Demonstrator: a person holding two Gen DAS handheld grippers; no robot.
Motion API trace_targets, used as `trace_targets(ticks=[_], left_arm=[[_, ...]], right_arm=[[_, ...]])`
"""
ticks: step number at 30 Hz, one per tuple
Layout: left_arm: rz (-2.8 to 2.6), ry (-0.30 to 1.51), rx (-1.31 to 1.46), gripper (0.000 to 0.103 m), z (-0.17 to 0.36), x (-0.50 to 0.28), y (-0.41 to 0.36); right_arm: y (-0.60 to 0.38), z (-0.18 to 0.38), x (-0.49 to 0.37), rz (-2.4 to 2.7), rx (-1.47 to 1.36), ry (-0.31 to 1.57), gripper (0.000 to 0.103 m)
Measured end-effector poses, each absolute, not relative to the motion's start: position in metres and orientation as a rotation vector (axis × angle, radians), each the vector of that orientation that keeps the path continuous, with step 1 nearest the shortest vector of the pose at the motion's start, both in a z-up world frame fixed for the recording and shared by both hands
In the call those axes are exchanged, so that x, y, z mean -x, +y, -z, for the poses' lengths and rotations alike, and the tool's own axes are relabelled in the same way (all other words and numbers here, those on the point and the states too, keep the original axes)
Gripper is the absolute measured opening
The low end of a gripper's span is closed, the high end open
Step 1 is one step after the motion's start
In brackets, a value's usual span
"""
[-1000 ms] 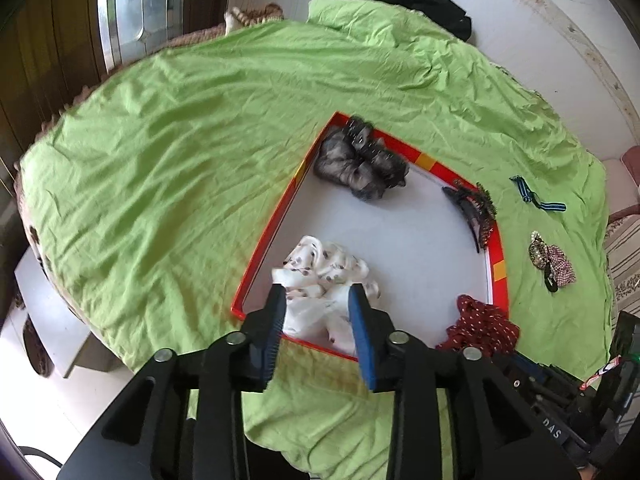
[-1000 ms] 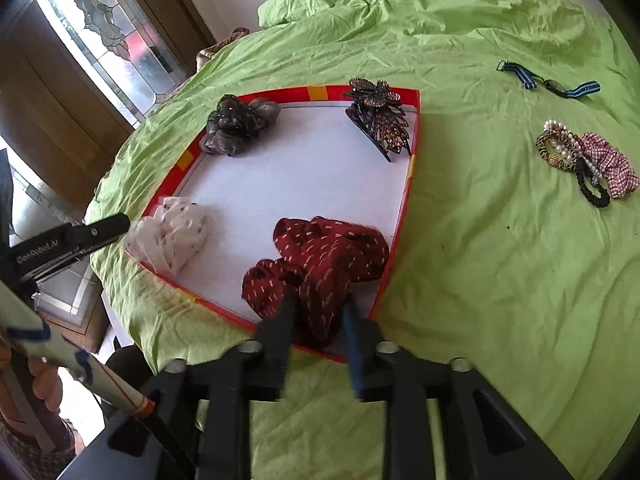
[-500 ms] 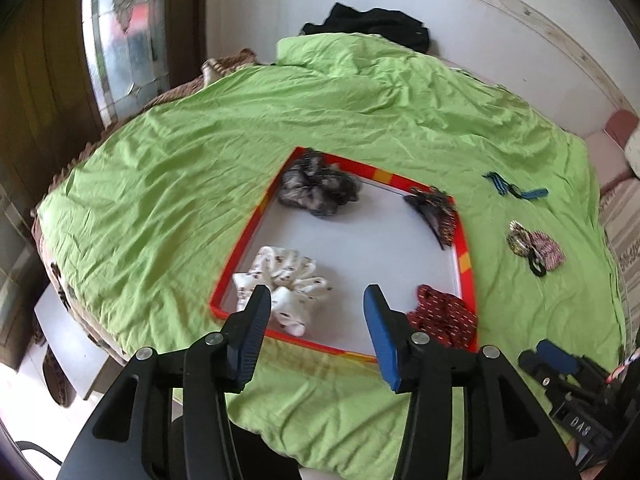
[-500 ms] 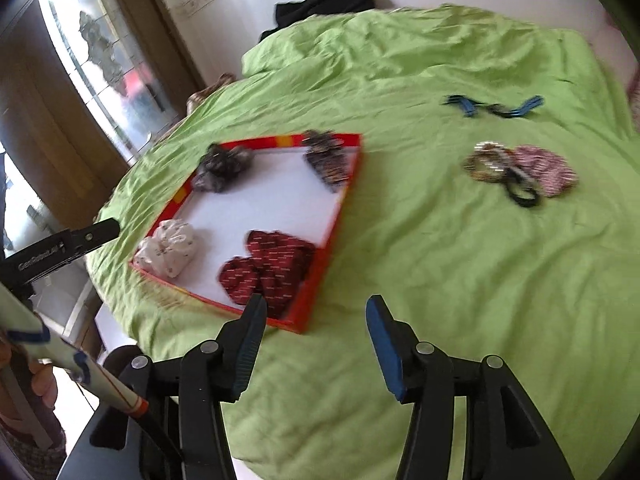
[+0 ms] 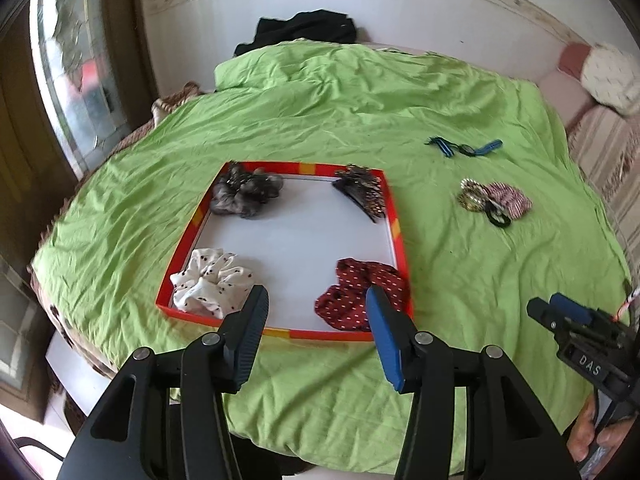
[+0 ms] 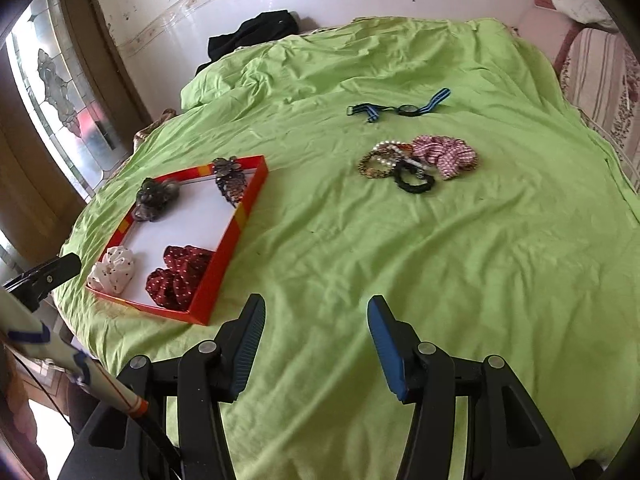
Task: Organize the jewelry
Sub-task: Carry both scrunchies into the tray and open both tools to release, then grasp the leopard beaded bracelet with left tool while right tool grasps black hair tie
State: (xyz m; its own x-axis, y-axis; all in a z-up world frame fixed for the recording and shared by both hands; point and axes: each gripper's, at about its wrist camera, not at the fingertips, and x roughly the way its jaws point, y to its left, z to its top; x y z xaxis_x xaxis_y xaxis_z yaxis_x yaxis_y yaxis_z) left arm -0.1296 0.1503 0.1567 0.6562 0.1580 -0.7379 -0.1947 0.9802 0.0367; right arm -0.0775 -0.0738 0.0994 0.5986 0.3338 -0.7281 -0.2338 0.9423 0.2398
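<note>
A red-rimmed tray point(image 5: 188, 236) with a white floor lies on the green bedspread. In it are a white dotted scrunchie point(image 5: 208, 284), a red dotted scrunchie point(image 5: 352, 292), a grey scrunchie point(image 5: 244, 194) and a dark hair claw point(image 5: 362, 192). To its right on the spread lie a blue striped strap point(image 6: 400, 109) and a pile of bracelets, a black tie and a pink scrunchie point(image 6: 416, 162). My left gripper point(image 5: 316, 296) hovers open before the tray's near rim, holding nothing. My right gripper point(image 6: 316, 302) hangs open over bare bedspread, right of the tray point(image 6: 224, 256), also holding nothing.
A black garment point(image 5: 308, 28) lies at the bed's far end against the white wall. A glass-panelled door point(image 5: 68, 80) stands at the left and a pillow point(image 5: 608, 76) at the far right. The bed's near edge drops off just below both grippers.
Both grippers let go and backed away from the tray, rising a little, jaws spread wider. The white and red scrunchies stay in the tray. The right gripper swung to the right.
</note>
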Motion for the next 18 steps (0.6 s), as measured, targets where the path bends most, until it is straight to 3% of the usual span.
trace_targets(ticks=[18], left_arm=[[-0.163, 0.812, -0.055, 0.052, -0.163, 0.135, 0.106]], right_arm=[[-0.092, -0.099, 0.083, -0.277, -0.126, 0.839, 0.062]])
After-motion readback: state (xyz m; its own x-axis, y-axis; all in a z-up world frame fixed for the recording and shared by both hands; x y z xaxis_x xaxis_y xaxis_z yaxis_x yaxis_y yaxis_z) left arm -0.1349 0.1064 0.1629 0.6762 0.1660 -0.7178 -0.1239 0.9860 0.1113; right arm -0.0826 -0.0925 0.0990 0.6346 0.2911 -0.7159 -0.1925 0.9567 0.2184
